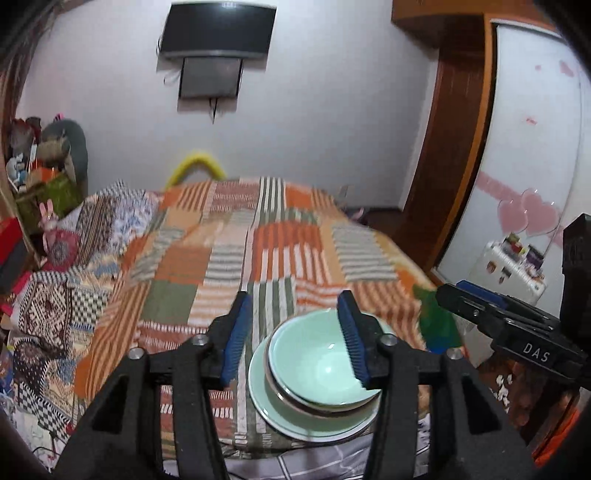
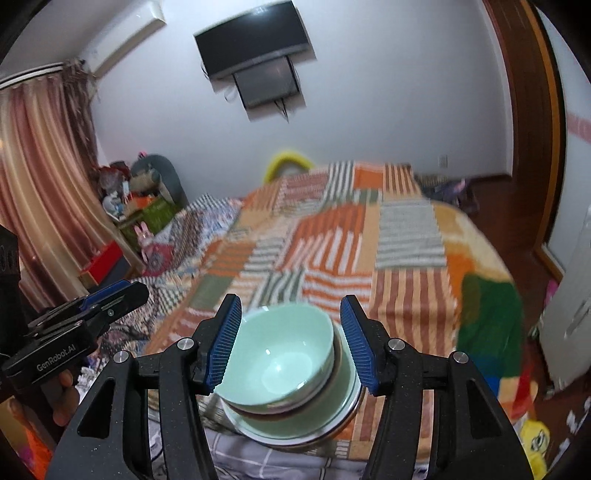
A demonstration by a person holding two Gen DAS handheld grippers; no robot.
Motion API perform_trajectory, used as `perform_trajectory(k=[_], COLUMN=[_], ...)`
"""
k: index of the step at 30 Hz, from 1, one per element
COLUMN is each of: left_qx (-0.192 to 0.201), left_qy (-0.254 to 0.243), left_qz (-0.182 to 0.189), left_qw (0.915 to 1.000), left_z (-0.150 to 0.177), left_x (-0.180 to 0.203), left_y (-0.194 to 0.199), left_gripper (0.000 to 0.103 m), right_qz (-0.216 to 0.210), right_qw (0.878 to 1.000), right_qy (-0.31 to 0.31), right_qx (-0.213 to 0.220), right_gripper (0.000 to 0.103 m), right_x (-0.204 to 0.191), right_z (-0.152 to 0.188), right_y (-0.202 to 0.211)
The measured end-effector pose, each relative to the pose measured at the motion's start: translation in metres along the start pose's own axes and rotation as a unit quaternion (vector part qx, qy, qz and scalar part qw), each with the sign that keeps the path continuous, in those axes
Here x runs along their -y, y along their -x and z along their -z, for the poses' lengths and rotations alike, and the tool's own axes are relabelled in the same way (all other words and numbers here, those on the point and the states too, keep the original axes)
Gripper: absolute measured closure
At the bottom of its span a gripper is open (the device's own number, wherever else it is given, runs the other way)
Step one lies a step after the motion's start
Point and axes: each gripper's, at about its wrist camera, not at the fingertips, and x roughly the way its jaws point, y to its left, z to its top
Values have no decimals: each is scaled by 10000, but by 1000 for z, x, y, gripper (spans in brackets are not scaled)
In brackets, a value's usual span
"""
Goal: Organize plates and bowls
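Observation:
A mint green bowl (image 1: pixel 317 365) sits nested in a brownish bowl (image 1: pixel 275 387) on a green plate (image 1: pixel 266 402) at the near edge of the bed. The same stack shows in the right wrist view: green bowl (image 2: pixel 284 354), brown-rimmed bowl (image 2: pixel 266 415), plate (image 2: pixel 332 424). My left gripper (image 1: pixel 293 336) is open and empty above the stack's left side. My right gripper (image 2: pixel 291 343) is open and empty, its fingers on either side of the bowl without touching it. The right gripper also shows in the left wrist view (image 1: pixel 480 310), and the left gripper in the right wrist view (image 2: pixel 99 302).
The stack rests on a bed with an orange, green and white striped patchwork blanket (image 1: pixel 236 251). A wall-mounted TV (image 1: pixel 218 29) hangs beyond. Cluttered toys and boxes (image 1: pixel 40 177) stand at the left. A wardrobe with a white door (image 1: pixel 524 147) is at the right.

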Motion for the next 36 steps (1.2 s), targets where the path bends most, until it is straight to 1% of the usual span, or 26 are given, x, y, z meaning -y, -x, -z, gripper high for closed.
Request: perform_trajectory(k=[2, 4, 7, 9, 10, 12, 14, 16, 18, 19, 23, 24, 27, 29, 36], left_qx=[254, 489, 838, 1001, 1105, 1221, 1294, 1343, 1393, 1419, 1496, 1505, 1517, 1523, 1545], left_qy=[-22, -82, -177, -207, -194, -151, -107, -97, -98, -105, -176, -197, -227, -225, -269], left_qz=[10, 9, 21, -8, -10, 27, 54, 61, 6, -24, -156, -194, -241, -239, -252], left_qw=[9997, 9988, 9963, 9948, 9937, 9924, 9915, 9909, 9902, 9898, 9885, 9882, 9879, 9878, 9873], left_z=[-6, -10, -15, -16, -16, -17, -17, -17, -15, -13, -10, -9, -7, -7, -5], left_x=[3, 7, 11, 14, 14, 13, 12, 12, 14, 15, 18, 19, 20, 20, 22], left_y=[15, 30, 52, 64, 70, 77, 83, 87, 91, 93, 97, 98, 99, 100, 99], left_gripper=[49, 46, 42, 31, 29, 20, 17, 13, 6, 5, 2, 1, 1, 1, 0], right_qz=[-20, -19, -51, -71, -83, -105, -129, -137, -122, -113, -79, -72, -12, 24, 47], right_qw=[9997, 9990, 9969, 9957, 9949, 9939, 9929, 9918, 9905, 9900, 9888, 9886, 9873, 9862, 9862], right_qy=[72, 127, 242, 305, 342, 390, 428, 444, 459, 468, 435, 425, 403, 399, 417], right_qx=[216, 429, 750, 872, 944, 1024, 1098, 1187, 1292, 1327, 1426, 1442, 1537, 1604, 1599], right_gripper=[50, 44, 41, 41, 41, 40, 36, 24, 20, 18, 15, 13, 2, 1, 1], right_x=[-6, -10, -19, -24, -27, -30, -33, -34, -36, -37, -38, -38, -37, -37, -36], right_z=[-5, -8, -13, -13, -14, -15, -14, -13, -13, -13, -13, -11, -9, -8, -6], right_y=[13, 25, 43, 50, 54, 57, 60, 63, 64, 64, 65, 68, 71, 73, 77])
